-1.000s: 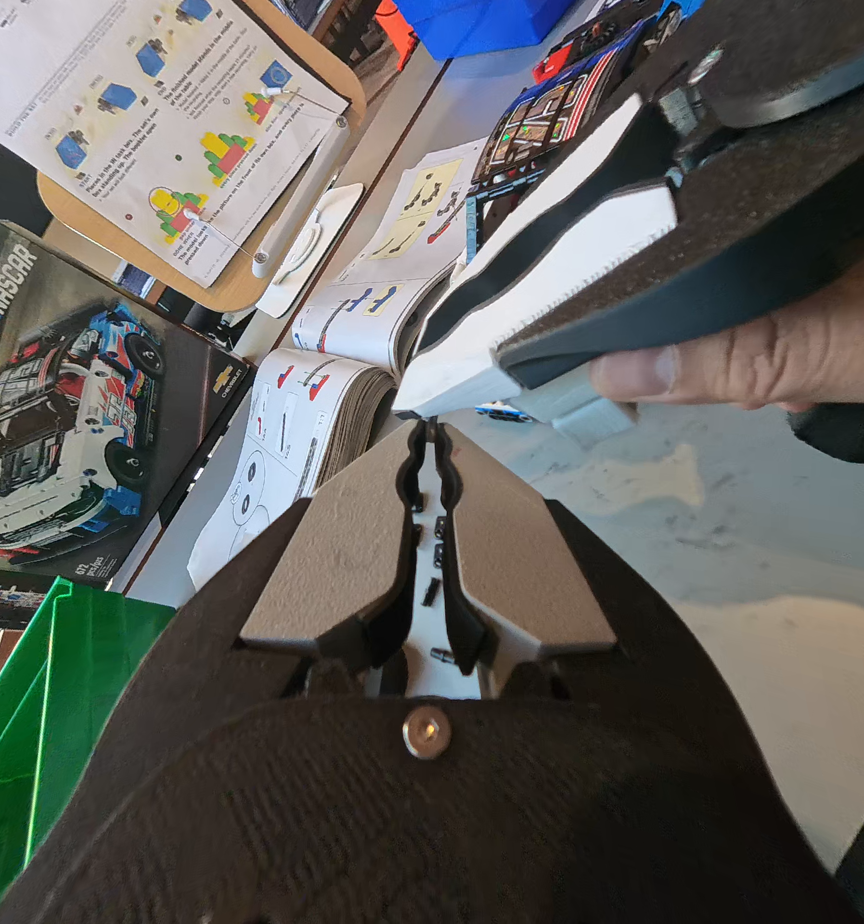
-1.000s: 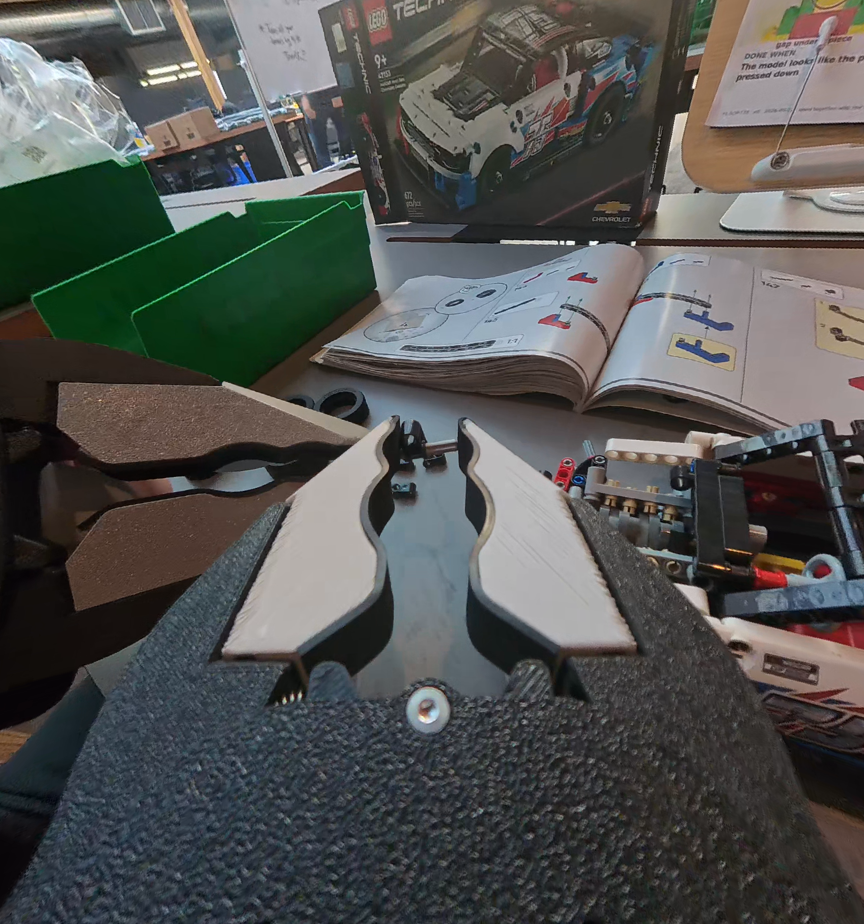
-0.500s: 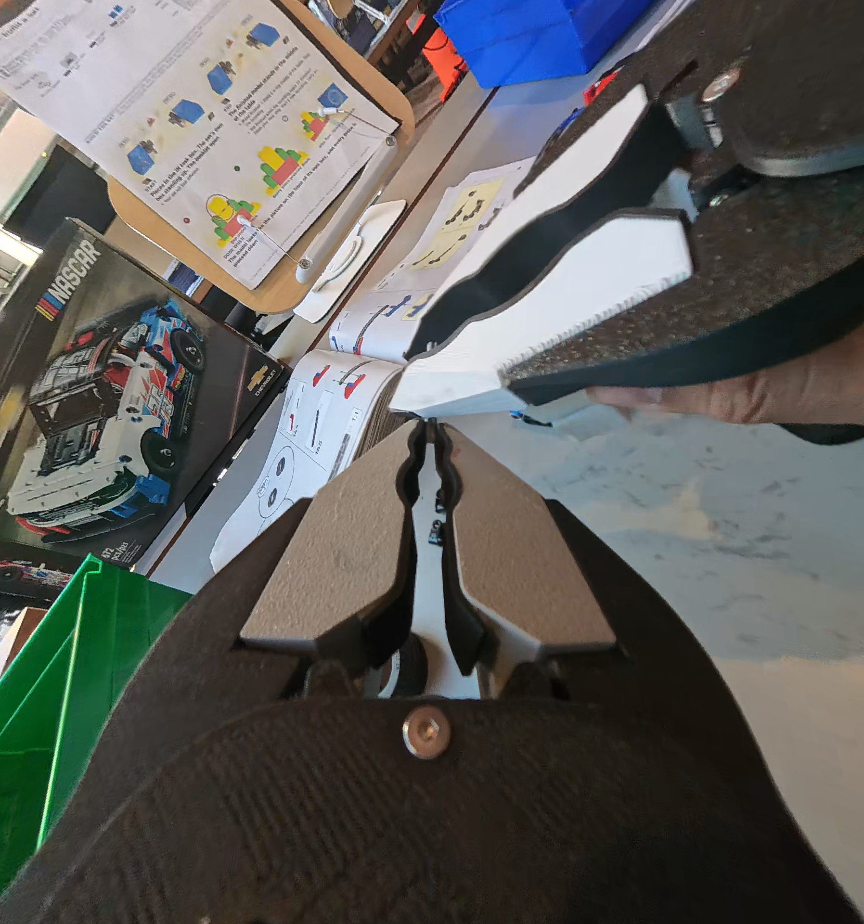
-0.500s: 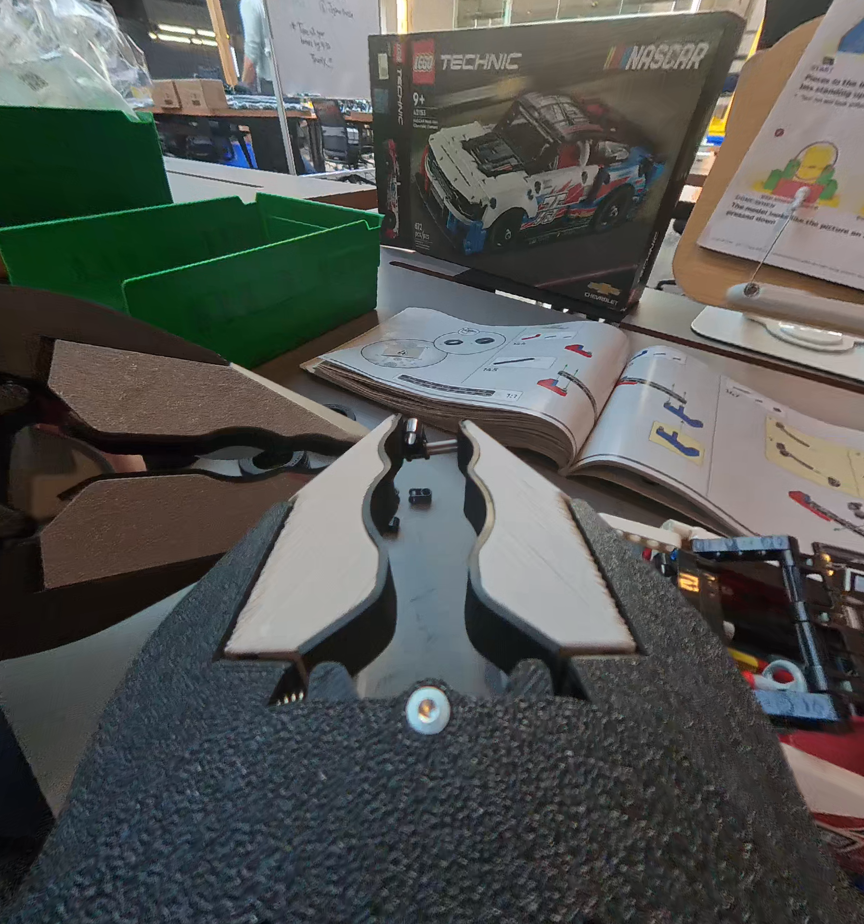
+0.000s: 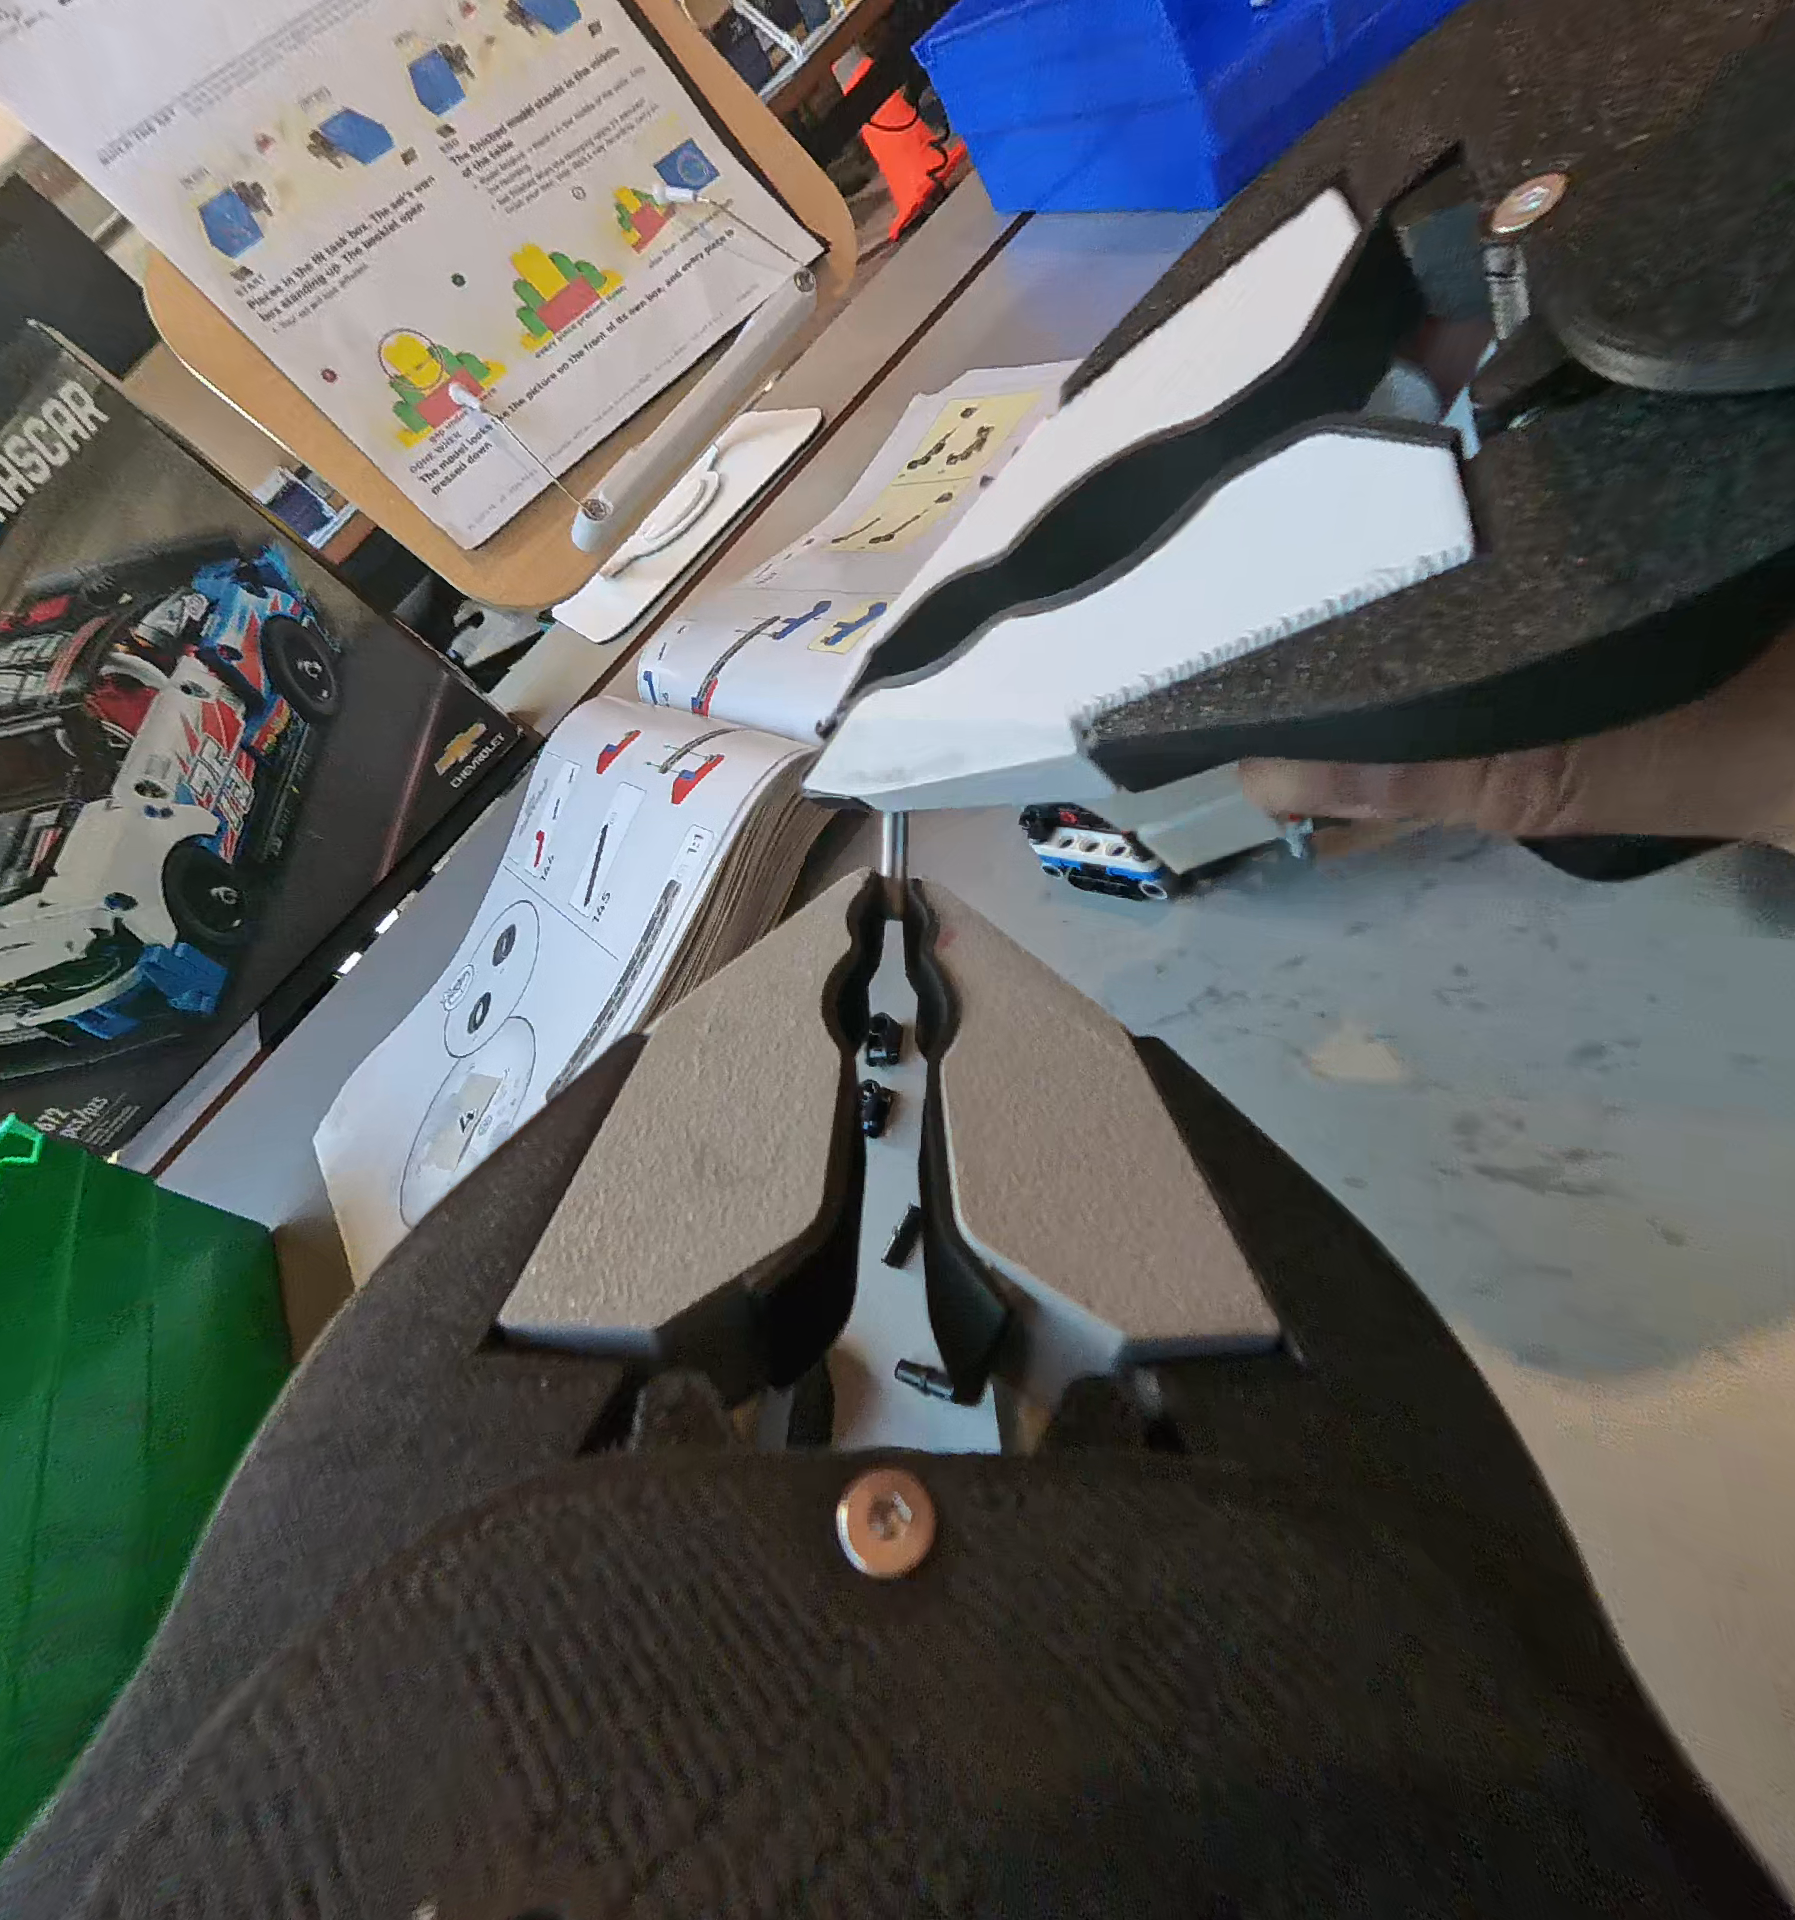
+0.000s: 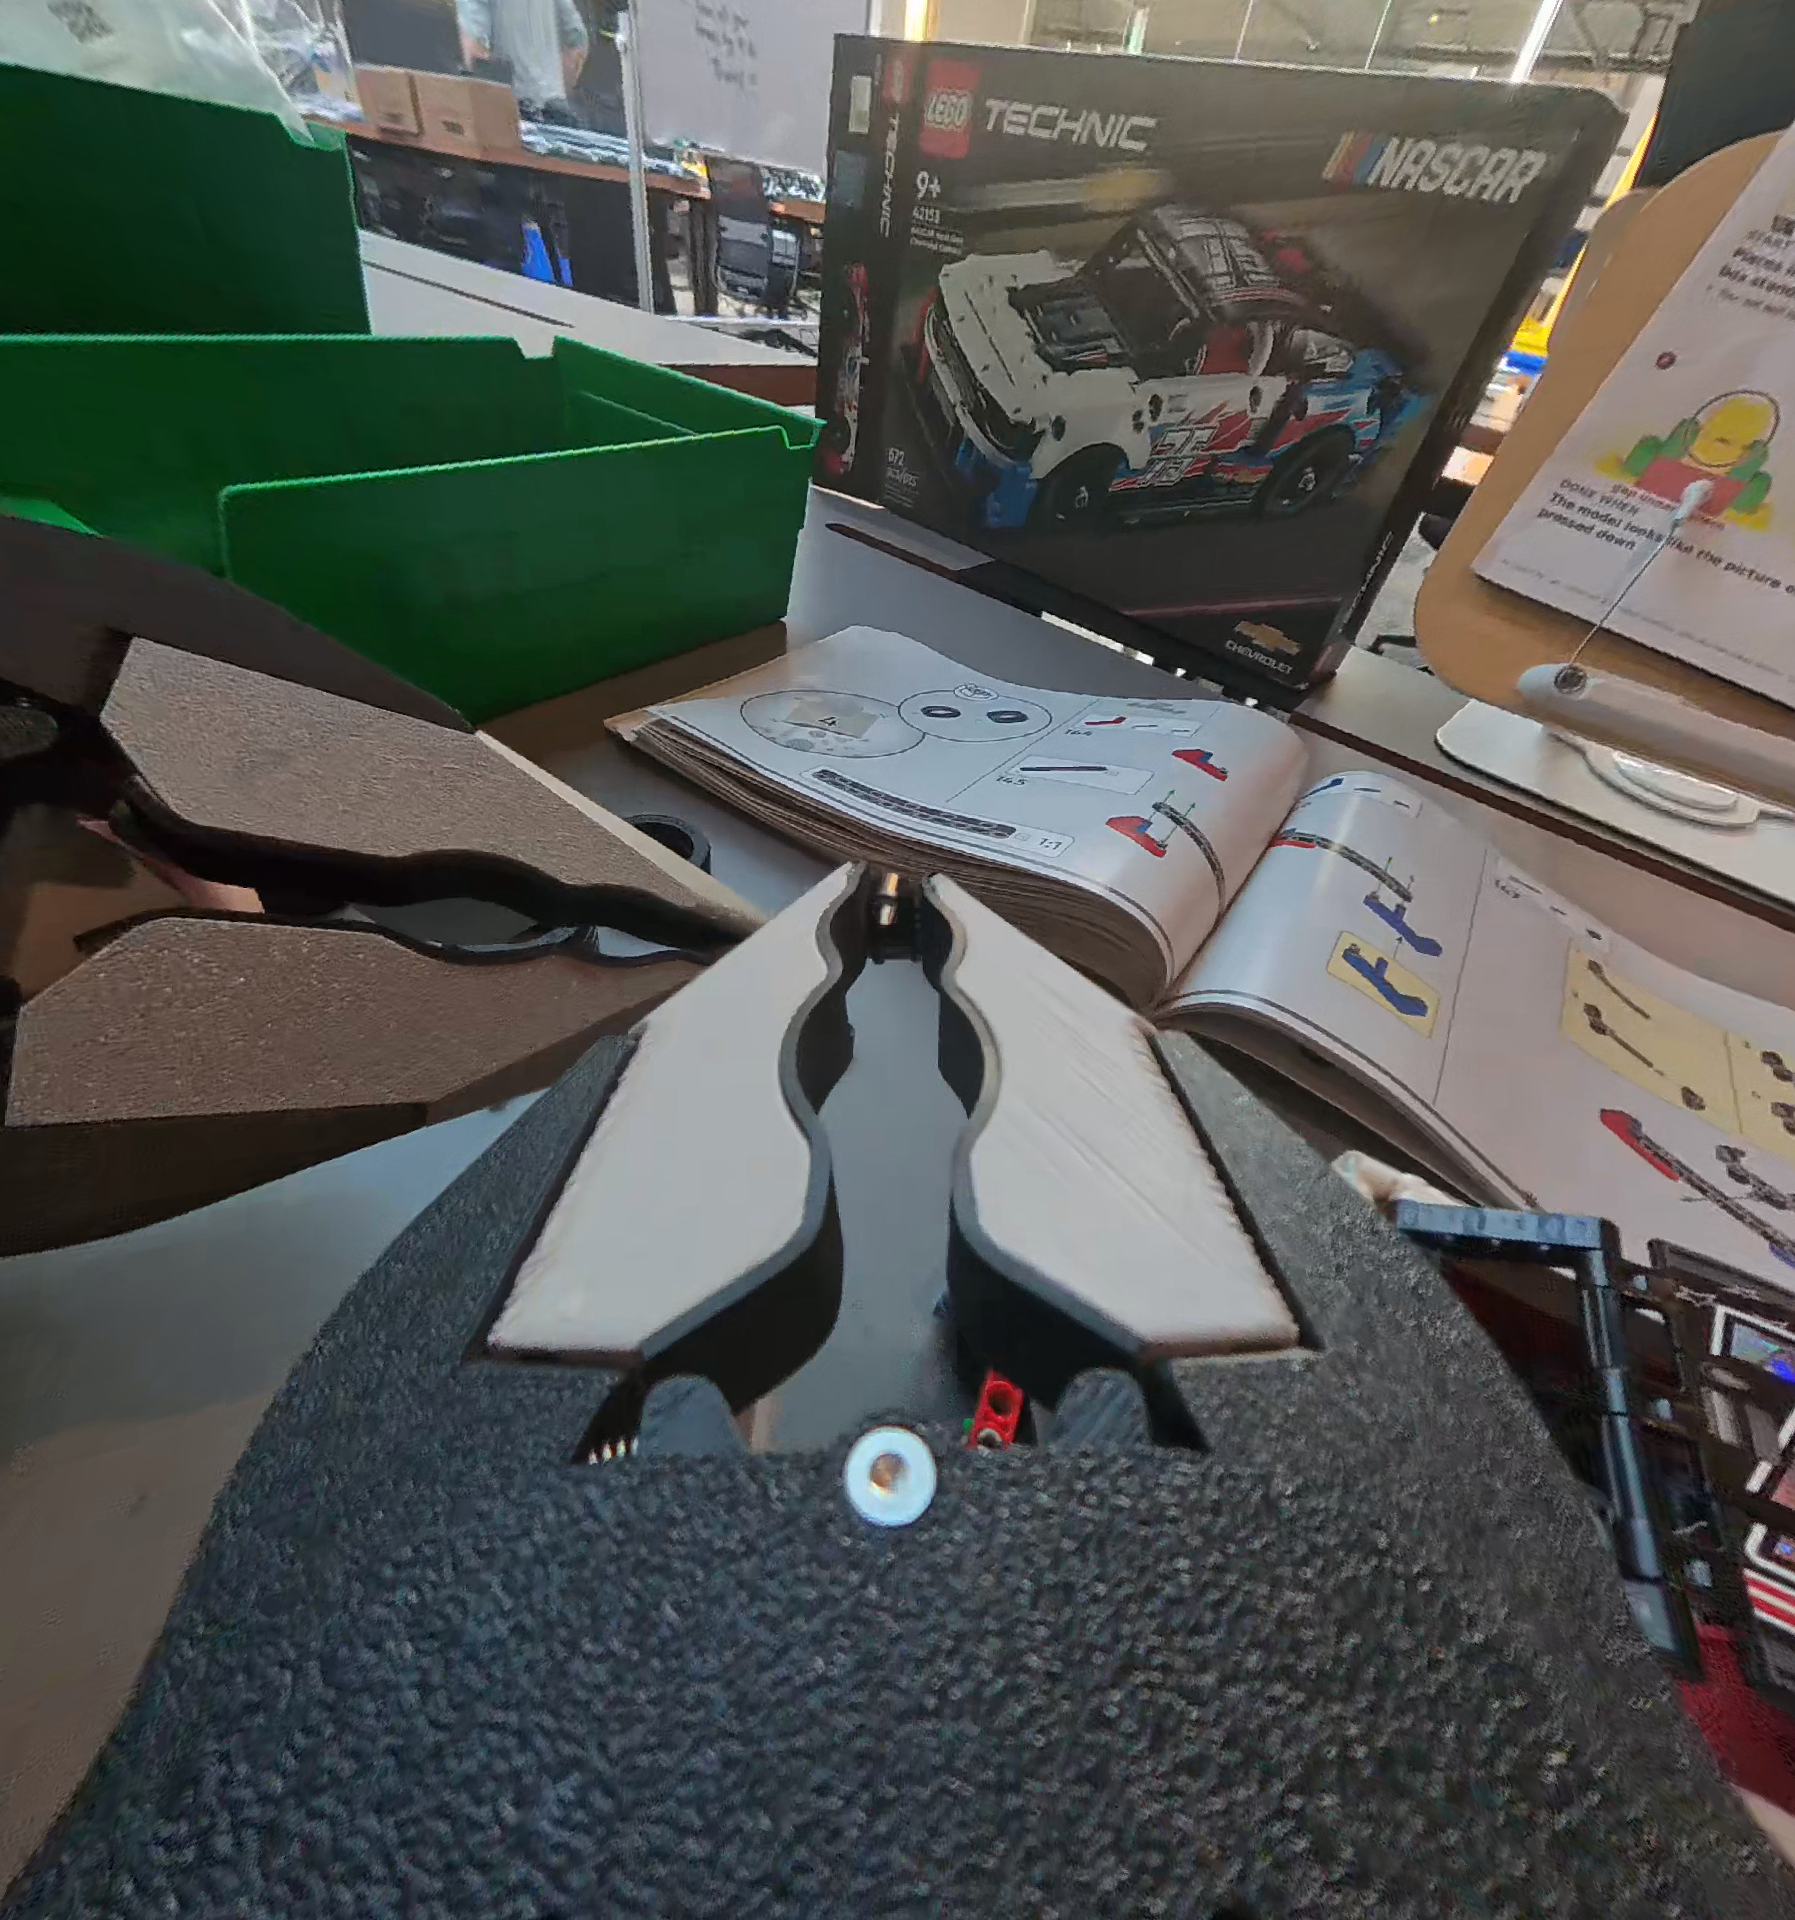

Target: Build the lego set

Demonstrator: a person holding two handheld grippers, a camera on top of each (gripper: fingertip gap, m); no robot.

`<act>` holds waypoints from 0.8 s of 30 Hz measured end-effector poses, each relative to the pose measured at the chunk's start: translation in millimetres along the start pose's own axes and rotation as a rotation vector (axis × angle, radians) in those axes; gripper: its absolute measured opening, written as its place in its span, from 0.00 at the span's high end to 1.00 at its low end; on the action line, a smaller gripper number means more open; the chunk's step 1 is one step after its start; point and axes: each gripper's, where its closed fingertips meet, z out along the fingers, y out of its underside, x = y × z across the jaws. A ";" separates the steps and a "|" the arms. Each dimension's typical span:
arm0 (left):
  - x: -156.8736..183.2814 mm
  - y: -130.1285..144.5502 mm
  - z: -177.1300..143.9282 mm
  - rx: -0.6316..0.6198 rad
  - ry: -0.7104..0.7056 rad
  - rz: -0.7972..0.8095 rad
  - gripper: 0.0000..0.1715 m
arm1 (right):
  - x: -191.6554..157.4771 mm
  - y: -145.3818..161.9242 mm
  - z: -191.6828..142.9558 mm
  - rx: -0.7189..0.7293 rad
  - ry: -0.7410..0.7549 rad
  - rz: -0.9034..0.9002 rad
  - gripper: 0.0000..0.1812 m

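My left gripper (image 5: 891,902), with brown pads, is shut on a small black connector with a grey axle (image 5: 895,844) sticking out past its tips. My right gripper (image 6: 891,885), with pale pads, comes in from the side and its tips close around the same axle piece (image 6: 886,914). The two grippers meet tip to tip just above the table, in front of the open instruction booklet (image 6: 1080,831). The axle's far end is hidden behind the right gripper's finger (image 5: 1132,644) in the left wrist view. The partly built car model (image 6: 1755,1455) lies to the right.
Loose black pins (image 5: 880,1039) lie on the grey table under my left fingers. Green bins (image 6: 457,499) stand at the left, the set's box (image 6: 1184,364) behind the booklet, a sheet on a stand (image 6: 1703,416) at the right. A black tyre (image 6: 680,831) lies by the booklet. Only a small space, under 4 cm, lies between the two pairs of fingers.
My right gripper has narrowed from open to closed around the axle piece held by my left gripper. Both grippers have lifted and tilted, so the box and stand now show more.
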 end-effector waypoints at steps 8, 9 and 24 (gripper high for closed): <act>10.7 11.2 -4.7 -0.018 0.170 -0.048 0.99 | -7.3 -7.9 -5.0 -0.069 -0.026 -0.033 0.83; 14.4 13.4 -10.2 -0.017 0.234 -0.059 1.00 | -8.6 -10.5 -10.0 -0.082 -0.040 -0.037 0.82; 75.4 65.4 -31.4 -0.221 0.746 0.007 0.99 | 92.4 33.3 -126.7 -0.099 -0.119 -0.059 0.84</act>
